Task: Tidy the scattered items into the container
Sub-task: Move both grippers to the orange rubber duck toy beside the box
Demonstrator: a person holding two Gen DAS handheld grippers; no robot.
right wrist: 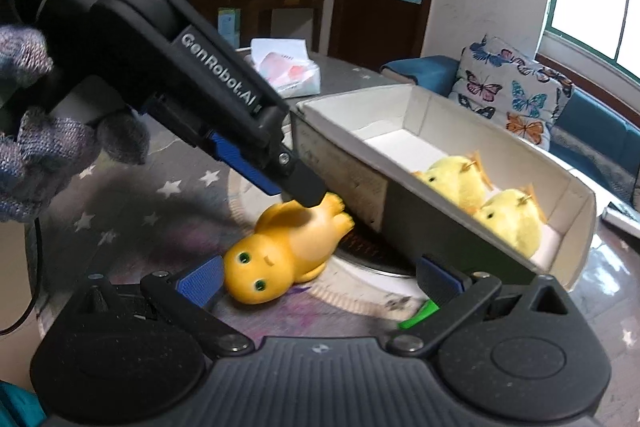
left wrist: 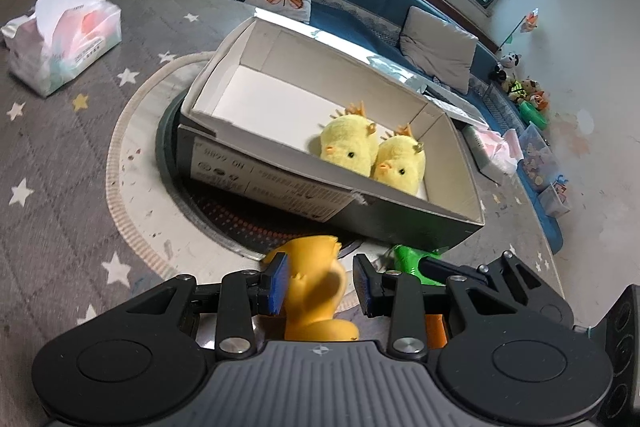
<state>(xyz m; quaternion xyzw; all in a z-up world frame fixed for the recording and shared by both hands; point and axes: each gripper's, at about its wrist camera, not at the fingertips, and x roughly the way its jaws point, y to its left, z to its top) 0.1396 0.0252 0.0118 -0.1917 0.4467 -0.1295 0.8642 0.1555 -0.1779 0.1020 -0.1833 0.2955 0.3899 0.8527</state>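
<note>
The left gripper point(left wrist: 320, 281) reaches down at a slant, and its jaws sit on each side of the orange toy point(left wrist: 316, 291). The blue pads point(left wrist: 277, 283) are close to the toy's body, but a small gap shows on the right pad's side, so I cannot tell if they squeeze it yet. In the right wrist view, the tip of this gripper point(right wrist: 308, 193) touches the toy point(right wrist: 280, 251) near its feet. The toy lies on its back on the counter point(left wrist: 60, 167), with its head pointing away from the box. A gloved hand point(right wrist: 36, 147) holds the left gripper's handle.

The right gripper point(right wrist: 320, 283) is low and level, with its jaws wide apart and holding nothing. The toy's head is just beside its left pad.

A green thing point(left wrist: 408, 261) lies just right of the left jaws. Past the jaws stands the box point(left wrist: 400, 223), tilted on a round stand. Two yellow chicks point(left wrist: 372, 155) sit side by side in its right end. A tissue pack point(left wrist: 64, 43) lies far to the left.
</note>
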